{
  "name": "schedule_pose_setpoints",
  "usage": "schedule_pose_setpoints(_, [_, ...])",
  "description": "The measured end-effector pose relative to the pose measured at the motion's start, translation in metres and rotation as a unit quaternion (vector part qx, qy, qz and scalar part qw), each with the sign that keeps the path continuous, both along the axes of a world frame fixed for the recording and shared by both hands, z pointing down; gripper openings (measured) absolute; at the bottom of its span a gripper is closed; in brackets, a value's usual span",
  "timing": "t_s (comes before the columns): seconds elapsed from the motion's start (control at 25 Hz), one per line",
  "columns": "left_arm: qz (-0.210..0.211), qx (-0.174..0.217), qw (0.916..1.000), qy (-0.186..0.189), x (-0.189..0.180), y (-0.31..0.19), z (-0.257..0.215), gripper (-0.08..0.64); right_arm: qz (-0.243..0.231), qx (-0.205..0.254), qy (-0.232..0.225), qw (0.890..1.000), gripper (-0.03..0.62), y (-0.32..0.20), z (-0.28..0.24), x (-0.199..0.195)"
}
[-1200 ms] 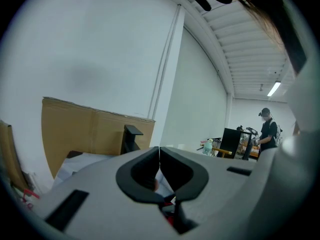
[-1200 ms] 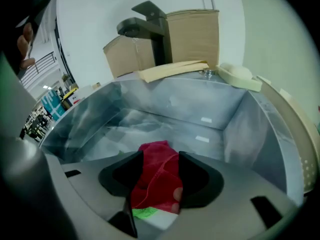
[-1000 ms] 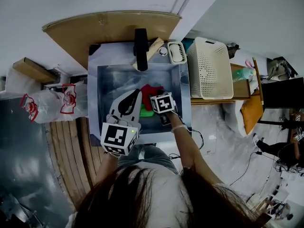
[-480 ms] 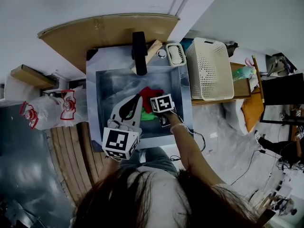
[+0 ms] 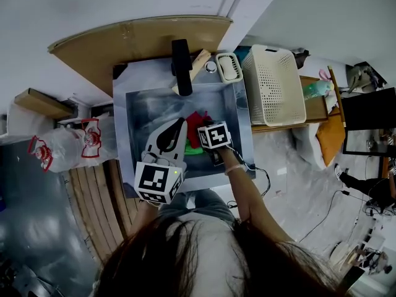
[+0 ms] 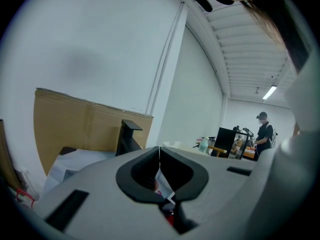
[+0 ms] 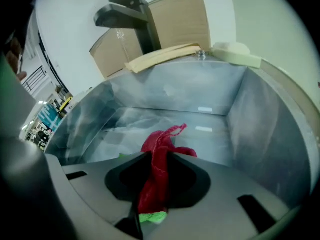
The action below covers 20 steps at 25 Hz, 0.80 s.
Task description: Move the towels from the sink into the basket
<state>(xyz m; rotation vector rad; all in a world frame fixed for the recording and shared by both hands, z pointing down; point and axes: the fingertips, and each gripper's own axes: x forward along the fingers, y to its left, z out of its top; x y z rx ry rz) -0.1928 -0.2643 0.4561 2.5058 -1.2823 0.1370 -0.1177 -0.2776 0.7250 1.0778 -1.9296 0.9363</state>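
**Red towel pinched in the sink, basket waiting at the right**

Your right hand-held gripper (image 7: 159,176) points steeply down into the steel sink (image 5: 147,111). Its jaws have just been closing, and they now pinch a bunched fold of the red towel (image 7: 161,146). The cloth runs up between the pads and spills out past the tips toward the sink's far wall. It cannot be told whether the free end rests on the sink floor.

A green towel (image 7: 152,217) shows just under the red one, at the root of the same jaws. In the head view it lies on the sink floor beside the red cloth, toward the near right corner.

Your left hand-held gripper (image 6: 159,154) hangs nearly level over the near left part of the sink and points toward the black faucet (image 5: 181,64). Its jaws are pressed together with nothing gripped.

The faucet stands at the sink's far rim. A cardboard sheet (image 5: 142,34) leans against the wall behind it, and a soap dish (image 5: 229,68) sits at the far right corner.

The white perforated basket (image 5: 260,94) stands on the counter (image 5: 317,109) just right of the sink, apart from both towels.
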Motion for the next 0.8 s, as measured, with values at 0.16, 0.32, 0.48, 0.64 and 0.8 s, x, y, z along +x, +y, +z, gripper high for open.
schedule_pose_setpoints(0.16, [0.004,0.001,1.0,0.001,-0.002,-0.001,-0.003,0.009,0.013,0.027,-0.012,0.999,0.114,0.002,-0.028,-0.003])
schedule_pose_setpoints(0.32, [0.01,0.006,0.9999,0.003,0.0,-0.001,-0.01,0.009,0.018,0.052,-0.014,0.998,0.114,0.003,-0.051,-0.003])
schedule_pose_setpoints(0.48, [0.014,0.01,0.9998,0.004,0.003,0.001,-0.016,0.009,0.027,0.066,-0.02,0.997,0.114,0.003,-0.073,-0.002])
schedule_pose_setpoints(0.64, [0.015,0.016,0.9998,0.004,0.006,0.004,-0.022,0.009,0.033,0.089,-0.027,0.995,0.114,0.001,-0.094,0.001])
schedule_pose_setpoints(0.8, [0.015,0.025,0.9996,0.002,0.01,0.007,-0.027,0.009,0.035,0.105,-0.035,0.993,0.112,0.001,-0.109,0.004])
